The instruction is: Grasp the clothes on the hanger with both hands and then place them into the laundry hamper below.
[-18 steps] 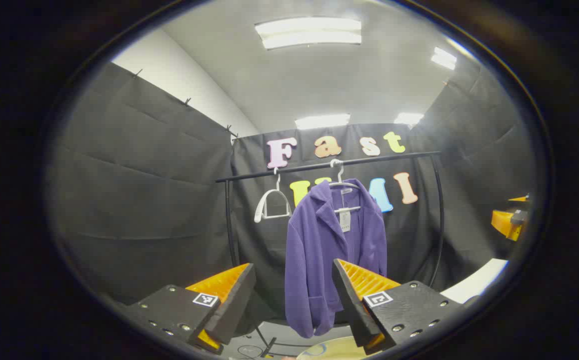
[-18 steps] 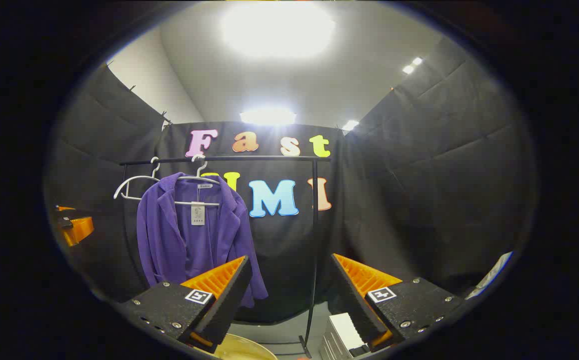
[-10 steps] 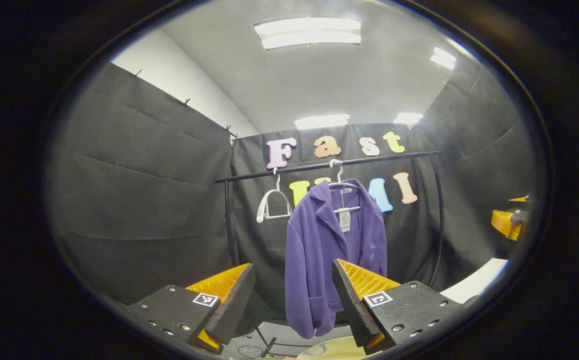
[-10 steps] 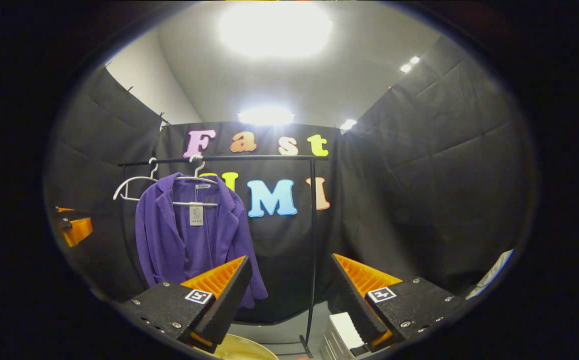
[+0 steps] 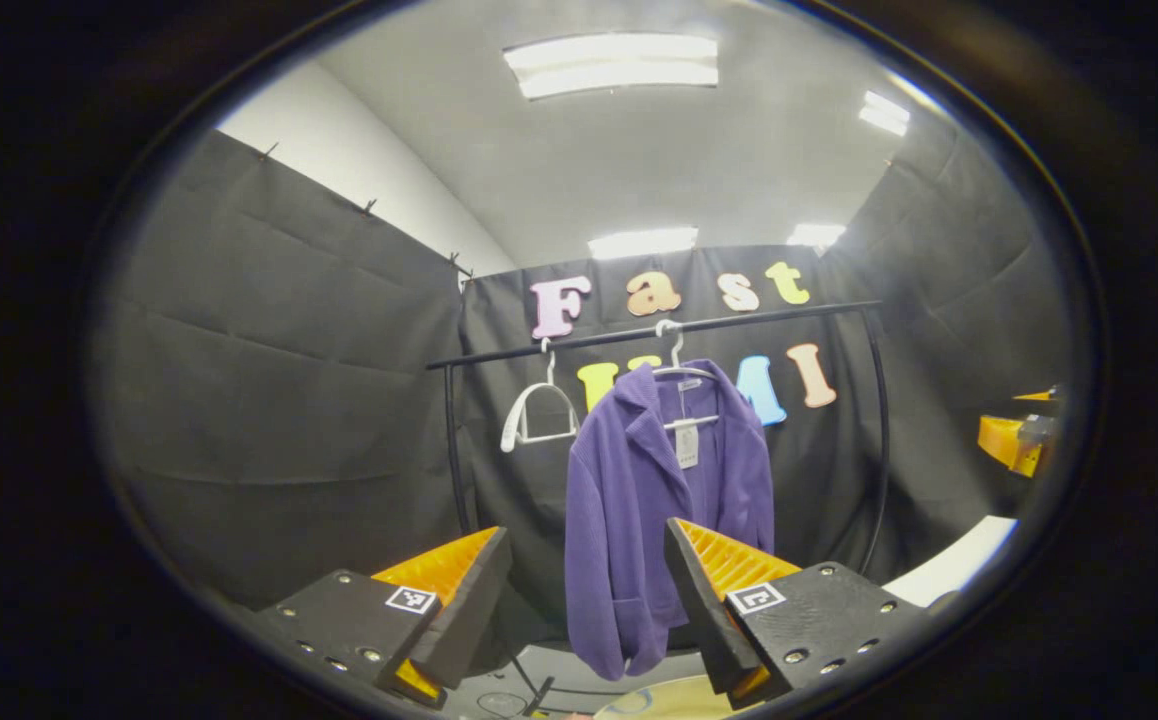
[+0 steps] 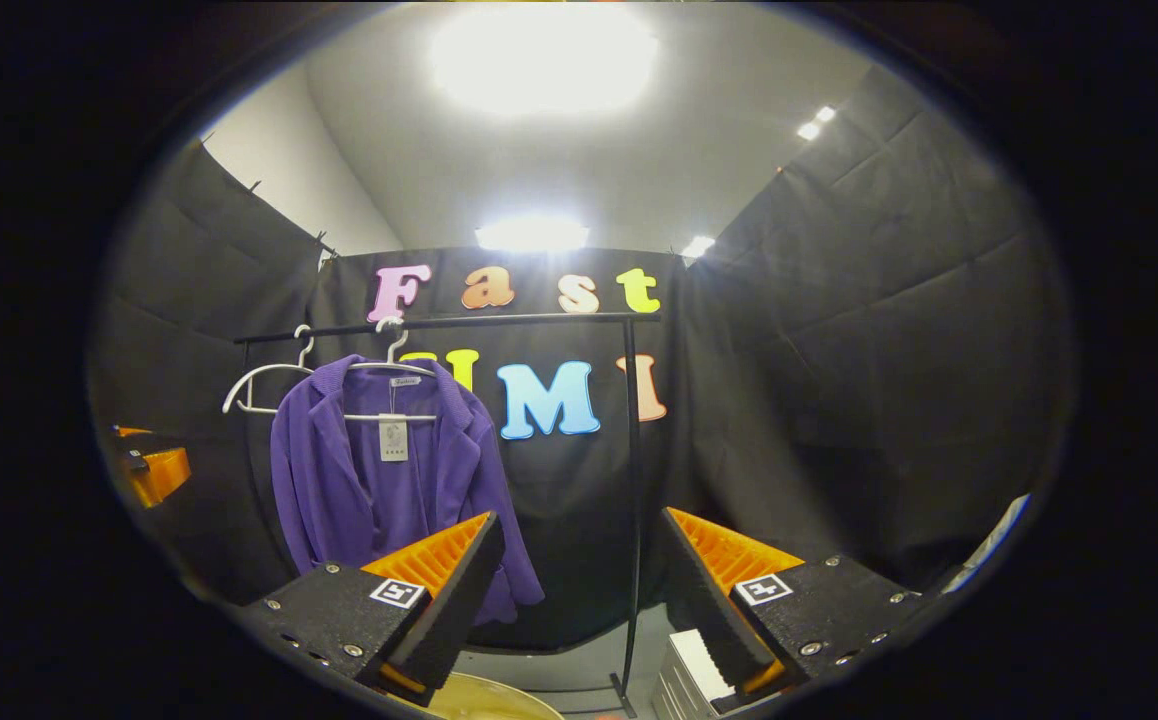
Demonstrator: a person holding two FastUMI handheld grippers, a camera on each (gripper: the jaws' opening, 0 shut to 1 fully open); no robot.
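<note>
Cloth was what you faced: in the left gripper view a purple jacket [image 5: 639,510] hung on a white hanger [image 5: 684,395] from the black rail [image 5: 659,328], well ahead of your left gripper [image 5: 587,590], whose jaws stood wide apart and empty. It looked soft, light and limp, likely to slide off if pinched thinly, so you wanted a shoulder. In the right gripper view the jacket [image 6: 379,490] hung off to the left of your right gripper [image 6: 579,590], jaws equally open and empty; the other shoulder suited it.
</note>
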